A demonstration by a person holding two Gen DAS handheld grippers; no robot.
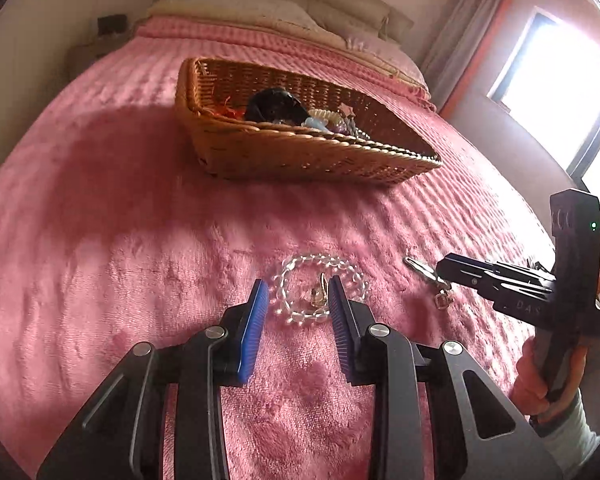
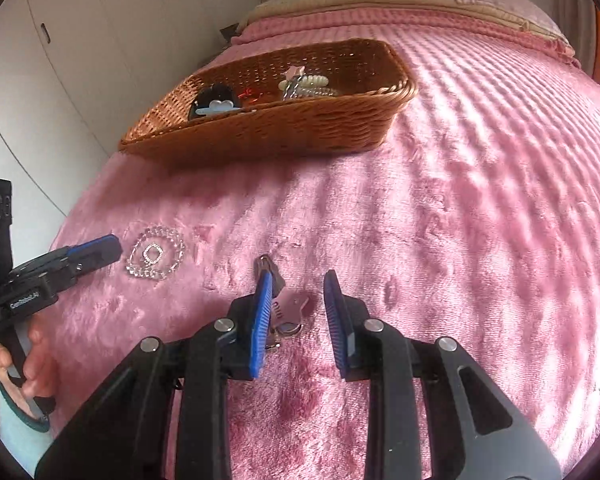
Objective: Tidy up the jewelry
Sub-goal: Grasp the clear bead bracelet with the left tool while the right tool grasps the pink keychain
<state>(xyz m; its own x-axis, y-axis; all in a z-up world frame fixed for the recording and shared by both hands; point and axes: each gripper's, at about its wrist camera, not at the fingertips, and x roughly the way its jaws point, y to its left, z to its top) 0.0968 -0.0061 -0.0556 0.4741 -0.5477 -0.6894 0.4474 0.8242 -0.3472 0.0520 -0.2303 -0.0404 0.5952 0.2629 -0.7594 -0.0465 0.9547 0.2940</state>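
Note:
A clear bead bracelet (image 1: 320, 292) lies on the pink bedspread, with a small charm inside its ring. My left gripper (image 1: 298, 300) is open, its blue pads either side of the bracelet's near part. The bracelet also shows in the right wrist view (image 2: 156, 256), just beyond the left gripper (image 2: 108, 246). A keychain with a metal clasp and a pink tag (image 2: 290, 306) lies between the pads of my open right gripper (image 2: 298, 288); its clasp (image 1: 420, 268) shows in the left wrist view by the right gripper (image 1: 444, 270).
A wicker basket (image 1: 300, 152) stands farther up the bed and holds hair ties, a black item and other small accessories; it also shows in the right wrist view (image 2: 268, 124). Pillows lie at the bed's head. White wardrobes stand left, a window right.

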